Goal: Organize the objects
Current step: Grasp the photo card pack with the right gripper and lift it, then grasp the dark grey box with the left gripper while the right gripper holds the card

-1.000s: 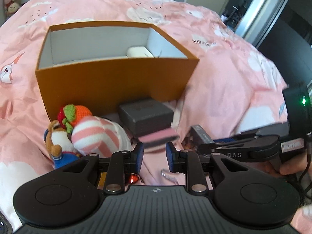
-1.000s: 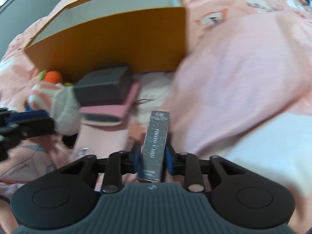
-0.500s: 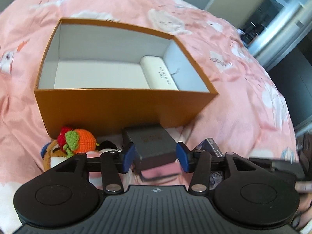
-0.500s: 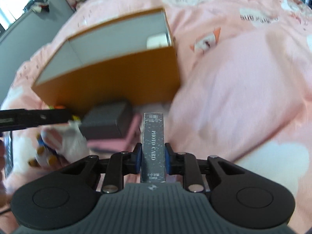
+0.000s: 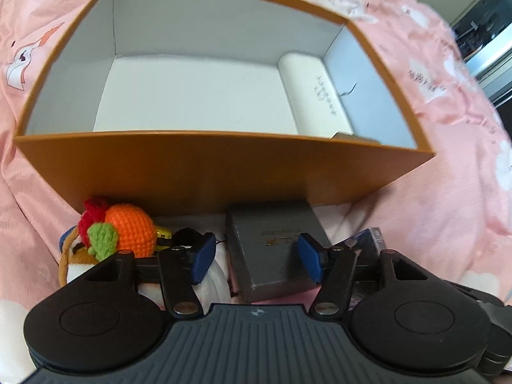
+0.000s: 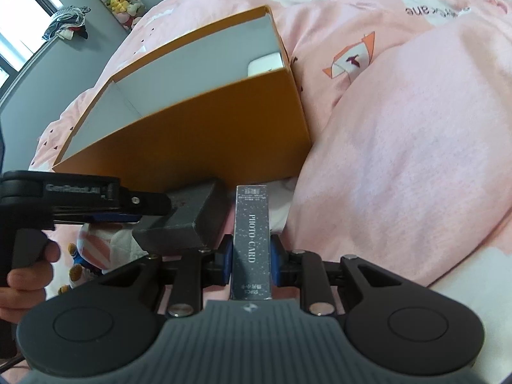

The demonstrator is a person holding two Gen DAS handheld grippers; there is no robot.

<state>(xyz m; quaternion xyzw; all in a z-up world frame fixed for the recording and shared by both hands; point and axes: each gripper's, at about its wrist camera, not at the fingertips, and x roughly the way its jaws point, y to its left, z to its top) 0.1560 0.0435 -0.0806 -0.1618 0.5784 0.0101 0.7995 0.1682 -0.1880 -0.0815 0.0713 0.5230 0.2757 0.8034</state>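
Observation:
A grey box (image 5: pixel 272 246) lies on the pink bedding just in front of the orange box (image 5: pixel 224 166). My left gripper (image 5: pixel 257 254) straddles it. Its jaws are opening, and a gap shows at the left pad. From the right wrist view, one left finger (image 6: pixel 150 203) rests over the grey box (image 6: pixel 182 220). My right gripper (image 6: pixel 251 264) is shut on a dark, upright photo card box (image 6: pixel 251 233), held near the orange box's (image 6: pixel 192 140) right corner. A white case (image 5: pixel 316 92) lies inside along the right wall.
A crocheted orange toy (image 5: pixel 131 227) and plush toys (image 6: pixel 96 243) crowd the left of the grey box. A hand (image 6: pixel 25 275) holds the left gripper's handle. Pink bedding (image 6: pixel 416 160) bulges at the right. The box floor left of the white case is bare.
My left gripper moved forward and tipped down over the grey box, its jaws spreading from nearly shut to wide. My right gripper, still holding the photo card box, shifted closer to the orange box.

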